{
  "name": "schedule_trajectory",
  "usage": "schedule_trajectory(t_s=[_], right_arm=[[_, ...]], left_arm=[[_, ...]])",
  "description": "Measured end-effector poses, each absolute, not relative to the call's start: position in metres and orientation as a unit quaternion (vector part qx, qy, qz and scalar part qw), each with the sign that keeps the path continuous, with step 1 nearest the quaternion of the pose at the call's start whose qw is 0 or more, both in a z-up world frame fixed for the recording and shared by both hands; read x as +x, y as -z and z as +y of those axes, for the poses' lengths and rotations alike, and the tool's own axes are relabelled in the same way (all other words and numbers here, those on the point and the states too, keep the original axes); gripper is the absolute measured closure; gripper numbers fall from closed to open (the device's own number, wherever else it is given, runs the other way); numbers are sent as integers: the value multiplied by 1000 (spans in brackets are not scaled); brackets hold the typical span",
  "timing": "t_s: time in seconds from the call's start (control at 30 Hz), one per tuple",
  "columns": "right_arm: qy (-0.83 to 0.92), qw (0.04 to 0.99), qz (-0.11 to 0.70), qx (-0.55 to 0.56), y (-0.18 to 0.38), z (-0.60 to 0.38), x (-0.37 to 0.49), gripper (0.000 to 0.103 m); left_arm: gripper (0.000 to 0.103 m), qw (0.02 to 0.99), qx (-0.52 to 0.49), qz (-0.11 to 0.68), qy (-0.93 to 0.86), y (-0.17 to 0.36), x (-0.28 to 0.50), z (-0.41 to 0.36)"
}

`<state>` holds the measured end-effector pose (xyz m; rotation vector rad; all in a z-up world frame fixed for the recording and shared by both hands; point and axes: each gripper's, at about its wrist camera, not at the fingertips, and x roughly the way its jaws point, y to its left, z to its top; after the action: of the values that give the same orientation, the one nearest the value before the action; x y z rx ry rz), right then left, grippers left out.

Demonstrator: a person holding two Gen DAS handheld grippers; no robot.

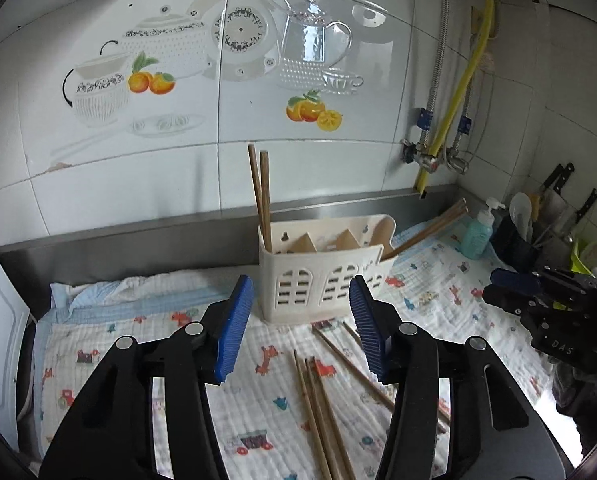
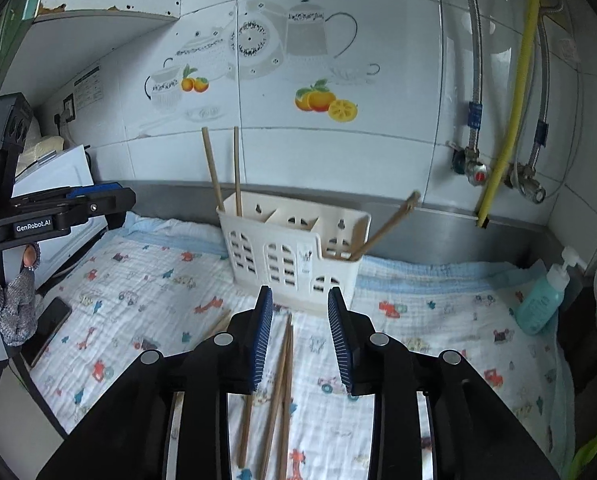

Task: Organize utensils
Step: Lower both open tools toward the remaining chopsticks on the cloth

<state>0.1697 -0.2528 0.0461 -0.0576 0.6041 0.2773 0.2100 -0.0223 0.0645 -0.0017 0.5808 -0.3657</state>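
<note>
A cream slotted utensil holder [image 1: 330,268] [image 2: 294,252] stands on a printed cloth. Two wooden chopsticks [image 1: 260,196] [image 2: 218,172] stand upright in its left compartment. Another pair [image 1: 430,228] [image 2: 386,228] leans out of the right compartment. Several loose chopsticks [image 1: 318,400] [image 2: 284,376] lie on the cloth in front of the holder. My left gripper [image 1: 300,280] is open above the cloth with nothing between its blue pads. My right gripper [image 2: 300,290] is open too, hovering over the loose chopsticks without touching them. Each gripper shows at the edge of the other's view [image 1: 498,284] [image 2: 118,200].
A teal soap bottle [image 1: 478,232] [image 2: 542,300] stands at the right, beside knives [image 1: 554,184] and dark containers. Pipes and a yellow hose [image 2: 514,92] run down the tiled wall. A phone [image 2: 50,328] lies at the cloth's left edge below a gloved hand [image 2: 14,300].
</note>
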Motion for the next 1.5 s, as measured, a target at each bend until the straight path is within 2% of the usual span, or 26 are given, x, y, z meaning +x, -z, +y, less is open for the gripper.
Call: schedule_trajectory(t_s=[0.13,0.2,0.23,0.43,0.8,1.07,1.13,1.5], right_arm=[[-131,939,316,-19,-19,-255,149,70],[-130,936,326,-16,-7,-256,140,70],[-130,935,330,-14,-1,-256,136,69],[-124,926,356,-19,28,-255,120,69],[-113,912,393,-16,67,-253,116,69],[-112,909,402,-9,79,-256,120,69],[-112,908,404,-9,81,-256,121,69],[-116,905,408,-3,86,-256,126,69]], left_arm=[[52,933,11,313,178,-34,186,-23],[44,925,11,333,181,-15,177,-22],[36,923,11,342,176,-7,173,-21],[36,907,5,387,162,35,158,-13],[36,885,-1,441,146,77,154,-11],[39,872,3,467,149,100,154,-25],[46,870,8,469,151,102,156,-28],[60,864,11,480,151,111,165,-29]])
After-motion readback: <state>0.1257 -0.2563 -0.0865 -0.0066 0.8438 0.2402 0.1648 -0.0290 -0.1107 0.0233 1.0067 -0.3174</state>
